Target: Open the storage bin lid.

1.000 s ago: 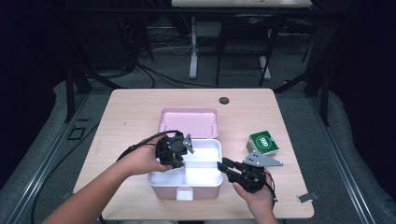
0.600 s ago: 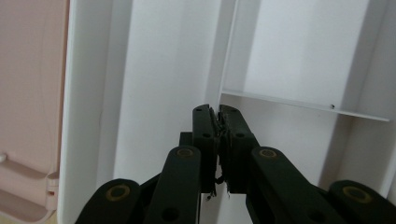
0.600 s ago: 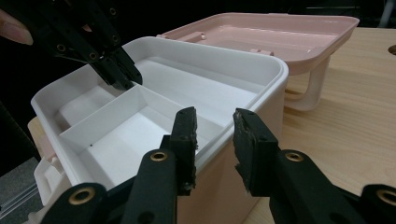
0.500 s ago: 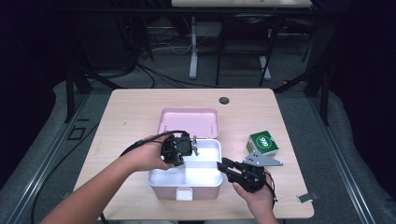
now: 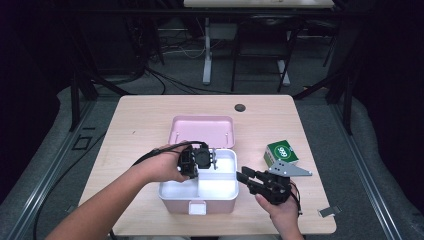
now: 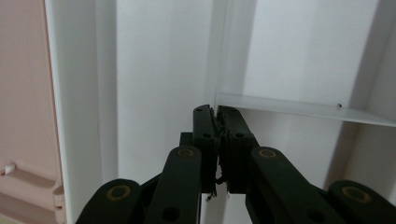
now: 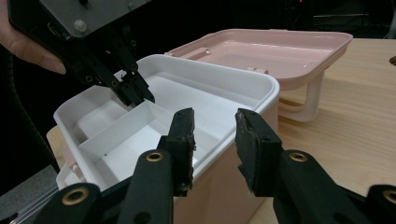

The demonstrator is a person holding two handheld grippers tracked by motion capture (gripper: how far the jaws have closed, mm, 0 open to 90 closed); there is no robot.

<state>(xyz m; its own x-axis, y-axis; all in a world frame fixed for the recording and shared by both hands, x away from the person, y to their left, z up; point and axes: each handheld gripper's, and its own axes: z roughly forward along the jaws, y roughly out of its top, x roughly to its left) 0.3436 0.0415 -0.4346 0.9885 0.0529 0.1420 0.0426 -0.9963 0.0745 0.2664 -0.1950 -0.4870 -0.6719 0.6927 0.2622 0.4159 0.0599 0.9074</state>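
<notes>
Storage box (image 5: 220, 190): white tray body with pink base, near-centre of the worktop (image 5: 150, 120); long axis left to right, latch face toward the near edge, interior split by thin dividers.
Lid (image 5: 202, 131): pink, thrown back flat on the far side, touching the box's far wall, inside face up.
Left gripper (image 5: 212, 159): over the box's far-left compartment, pointing right and down; jaws closed together with nothing visible between them, tips at a divider junction. It sits lower and farther right than a second ago.
Right gripper (image 5: 246, 176): just right of the box, unmoved; jaws parted either side of the right rim.
Green carton (image 5: 281, 152): right, well apart.
</notes>
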